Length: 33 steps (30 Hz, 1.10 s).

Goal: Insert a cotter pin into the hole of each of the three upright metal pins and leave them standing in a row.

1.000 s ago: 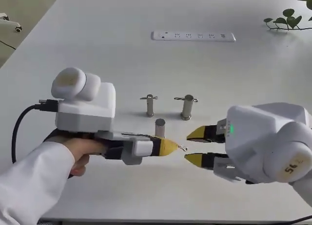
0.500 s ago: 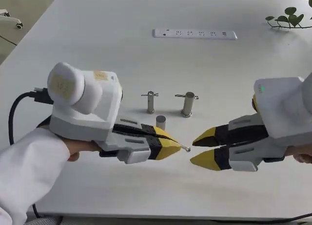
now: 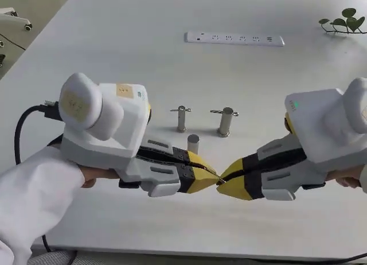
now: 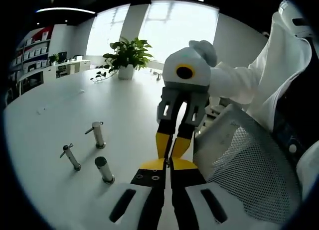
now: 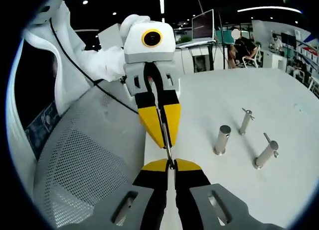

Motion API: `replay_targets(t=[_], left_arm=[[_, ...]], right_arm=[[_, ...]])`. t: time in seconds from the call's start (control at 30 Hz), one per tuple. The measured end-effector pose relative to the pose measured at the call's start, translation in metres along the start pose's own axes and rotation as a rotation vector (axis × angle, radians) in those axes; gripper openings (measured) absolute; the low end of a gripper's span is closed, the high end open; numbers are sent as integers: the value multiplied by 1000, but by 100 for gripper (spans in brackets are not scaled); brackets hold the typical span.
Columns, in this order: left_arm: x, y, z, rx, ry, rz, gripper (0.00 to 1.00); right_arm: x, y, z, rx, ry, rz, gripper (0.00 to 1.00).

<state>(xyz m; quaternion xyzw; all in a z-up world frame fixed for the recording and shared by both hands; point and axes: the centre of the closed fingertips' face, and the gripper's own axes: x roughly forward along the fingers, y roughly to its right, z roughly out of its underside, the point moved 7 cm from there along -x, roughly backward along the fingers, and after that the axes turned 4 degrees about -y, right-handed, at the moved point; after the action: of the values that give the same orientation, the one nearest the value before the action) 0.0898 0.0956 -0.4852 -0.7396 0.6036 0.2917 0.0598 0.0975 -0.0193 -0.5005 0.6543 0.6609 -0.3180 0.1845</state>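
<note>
Cotter pin (image 5: 168,153) spans the touching tips, pinched by the left gripper (image 3: 213,176) and seemingly the right gripper (image 3: 222,183) too; a mistimed release could drop it, short of the bare metal pin (image 3: 193,143) just beyond.

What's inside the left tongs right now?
A thin cotter pin, clamped in the left tongs; its free end enters the right tongs. The part inside each grip is covered.
</note>
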Motion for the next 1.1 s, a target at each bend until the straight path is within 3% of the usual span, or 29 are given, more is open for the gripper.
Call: replay_targets(t=[0.03, 0.1, 0.27, 0.33, 0.43, 0.5, 0.53, 0.57, 0.63, 0.73, 0.87, 0.93, 1.07, 1.1], left_arm=[[0, 0, 3, -58, -20, 8, 0], [1, -1, 4, -17, -19, 4, 1], [3, 1, 7, -8, -41, 24, 1], [3, 0, 8, -16, -41, 22, 1], [5, -3, 8, 32, -44, -4, 1], [5, -7, 4, 82, -5, -47, 5], [4, -8, 2, 140, 18, -59, 10], [3, -10, 2, 150, 27, -76, 16], [0, -16, 3, 125, 37, -114, 29], [-2, -29, 3, 78, 74, -222, 43], [-2, -49, 8, 20, 106, -367, 49], [0, -56, 10, -5, 116, -411, 50], [6, -66, 23, -25, 32, -456, 40], [9, -67, 23, -28, 43, -452, 38]], right_arm=[[0, 0, 0, -3, -11, -1, 0], [0, 1, 1, -27, -26, 5, 0], [-3, 0, 0, -66, -55, -6, 0], [-4, -2, -1, -70, -63, -5, 0], [-6, -3, -2, -93, -84, 1, 0], [-7, -1, -1, -99, -91, 8, 0], [-10, 5, -1, -89, -74, 35, 0], [-11, 7, -1, -81, -69, 47, 0], [-18, 20, 1, -38, -67, 110, 0], [-27, 39, 6, -27, -123, 207, 0], [-30, 50, 5, -47, -163, 244, 0], [-31, 55, 5, -73, -197, 252, 0], [-25, 61, 2, -102, -234, 236, 0], [-24, 61, 2, -107, -241, 228, 0]])
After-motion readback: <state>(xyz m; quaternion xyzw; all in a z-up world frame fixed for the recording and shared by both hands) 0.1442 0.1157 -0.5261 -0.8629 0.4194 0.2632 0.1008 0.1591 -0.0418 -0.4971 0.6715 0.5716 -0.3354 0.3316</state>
